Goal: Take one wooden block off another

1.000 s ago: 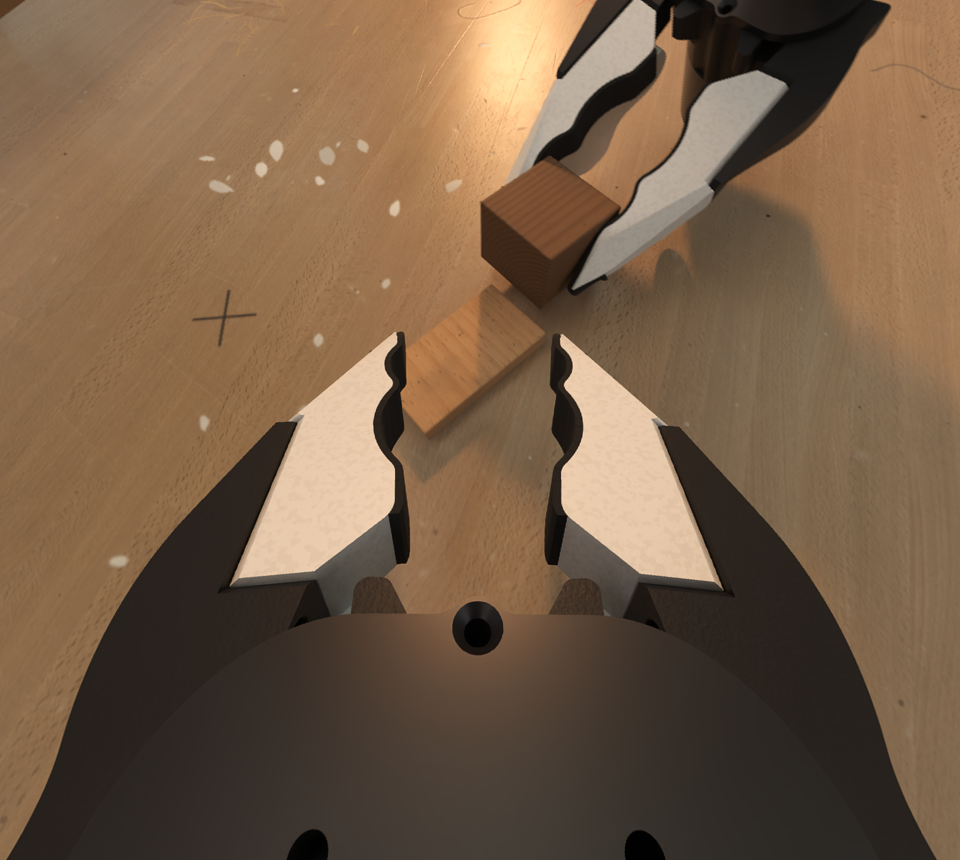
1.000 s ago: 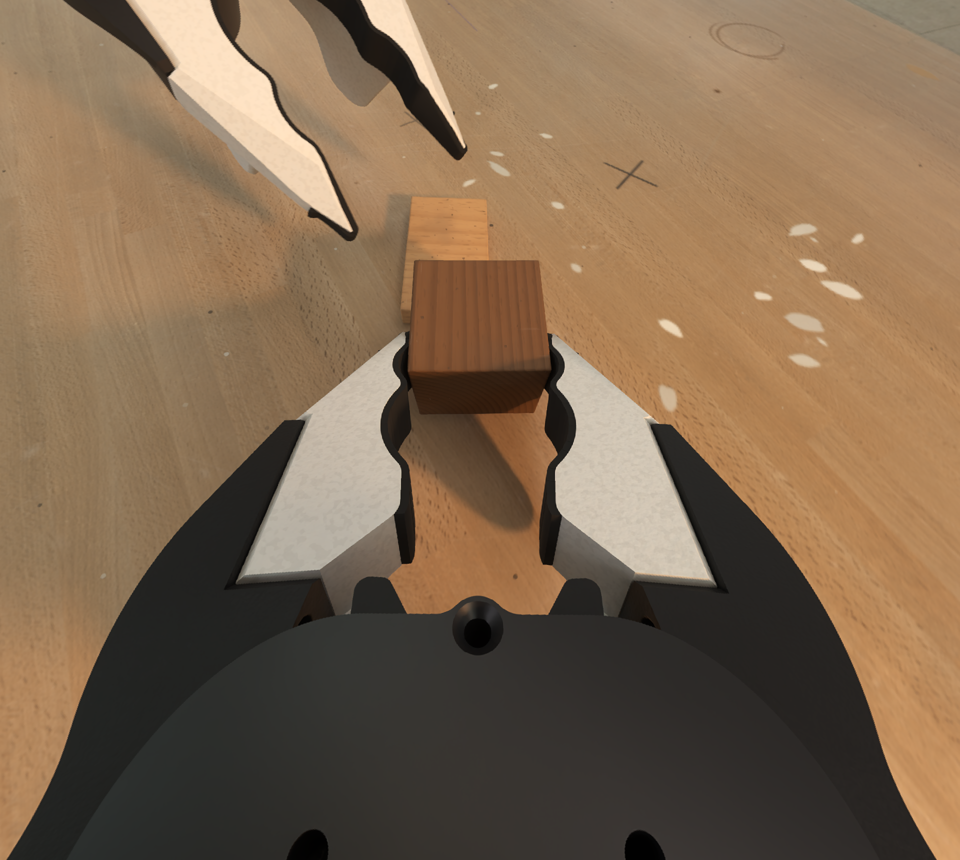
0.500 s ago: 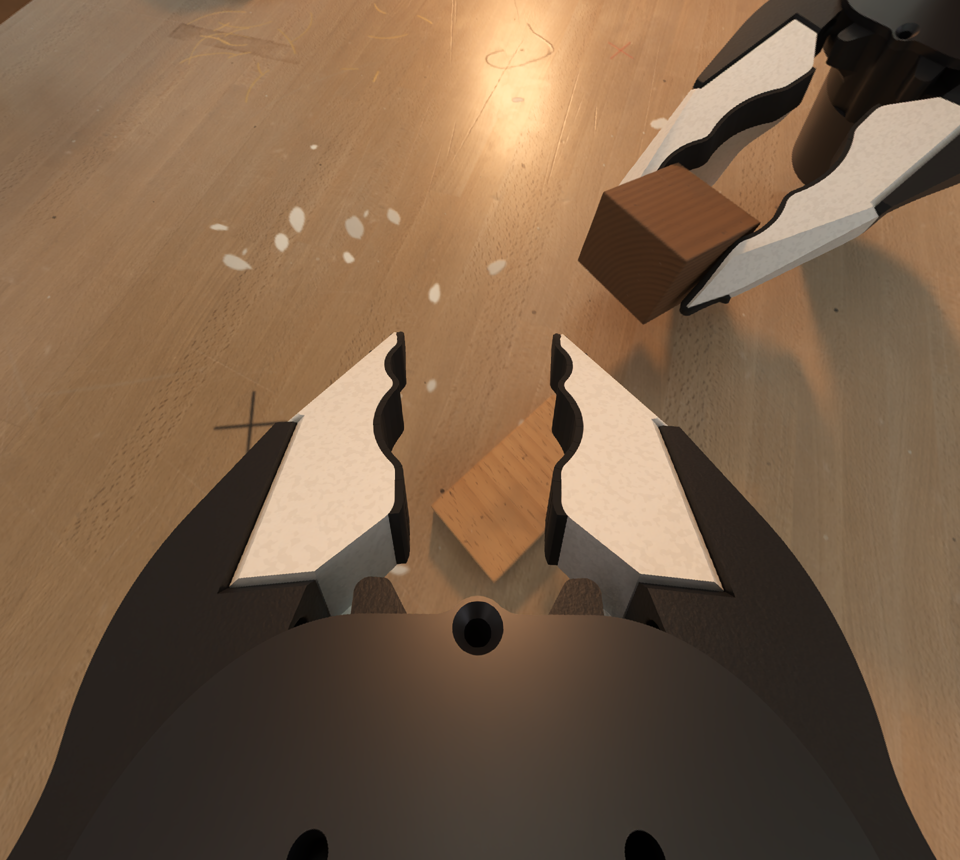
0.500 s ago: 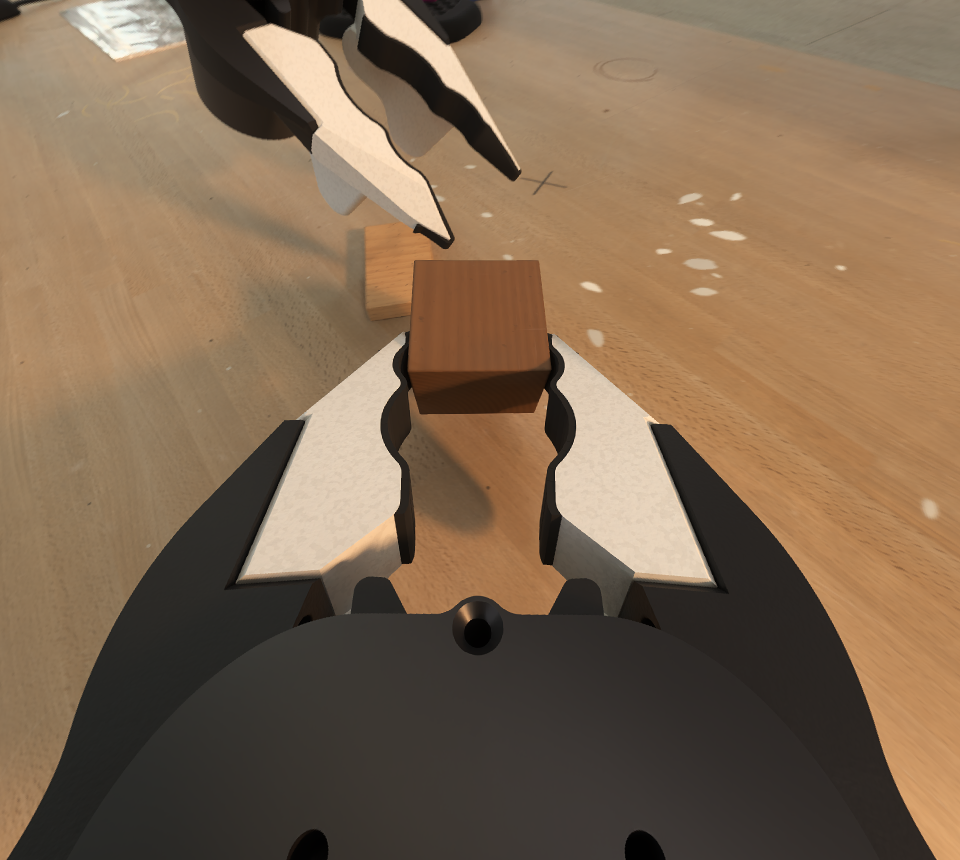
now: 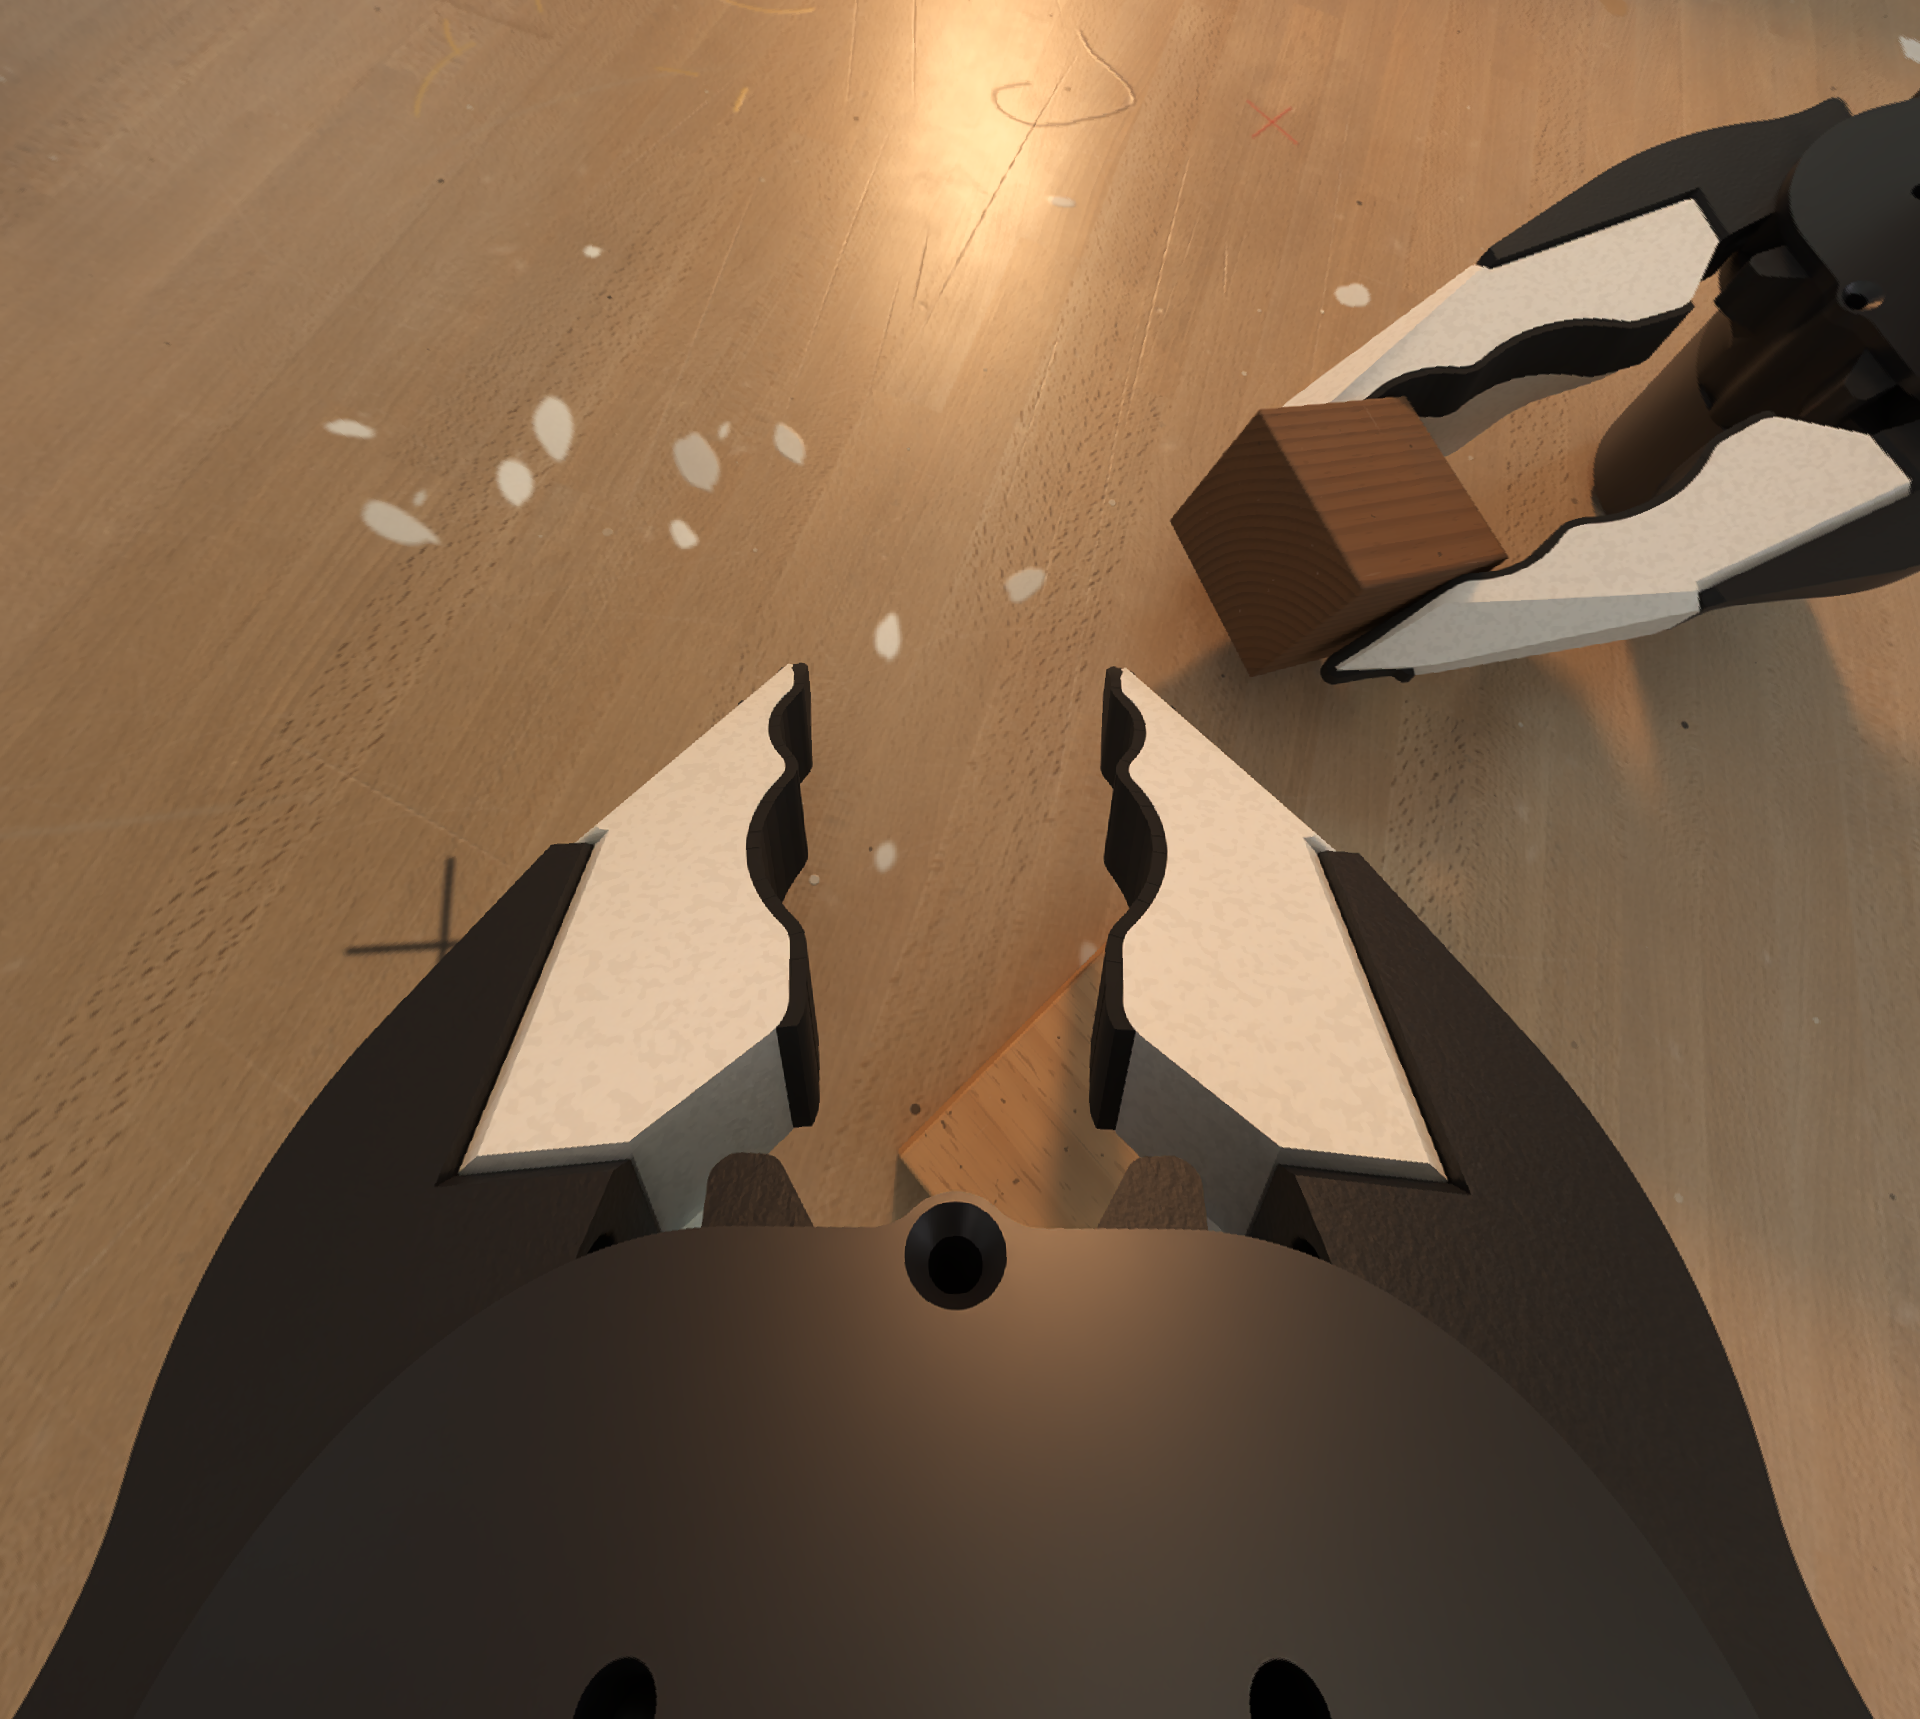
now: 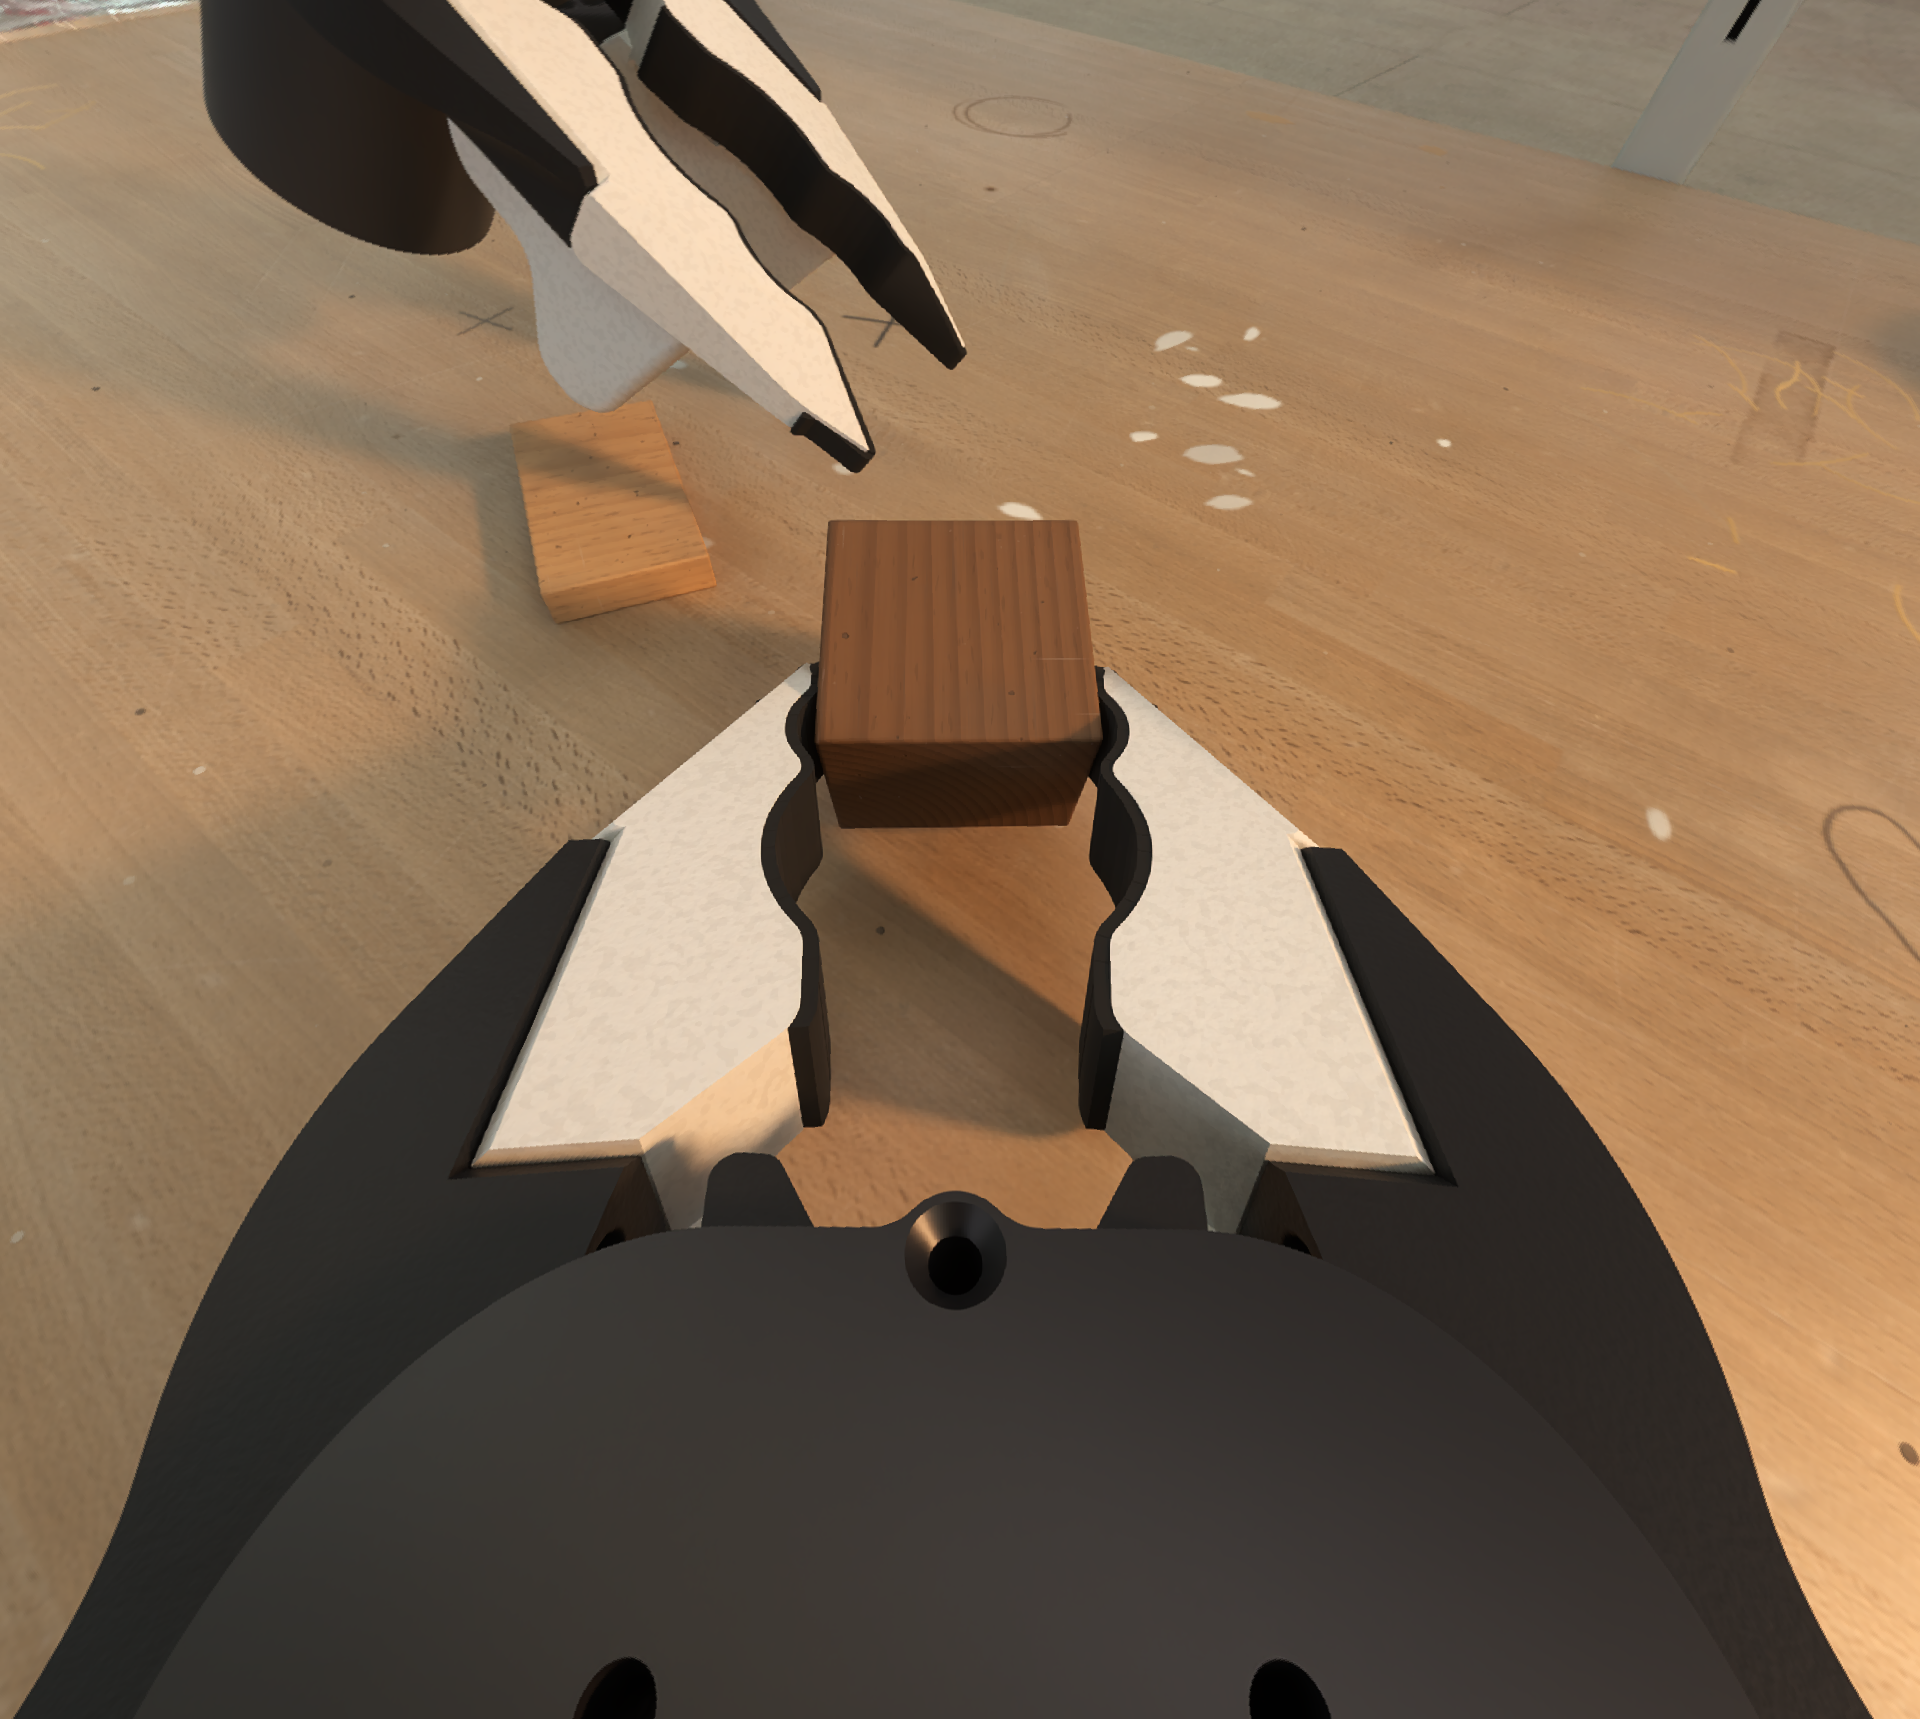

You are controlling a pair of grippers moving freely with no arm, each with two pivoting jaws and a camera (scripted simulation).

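Blocks are apart now: on the wooden workbench my right gripper is clamped on the dark brown cube, fingertips pressed to its two side faces, with the cube at or just above the bench surface; I cannot tell if it touches. My left gripper hangs unclenched with nothing between its fingers, tips pointing down over bare wood. Under its body lies the pale flat block, flat on the bench, well clear of the cube and to the cube's left as my right camera sees it, its long axis running away from that camera. I judge the lift-off itself done; what remains is setting the cube down beside, not back onto, the flat block. White flecks dot the bench between them.
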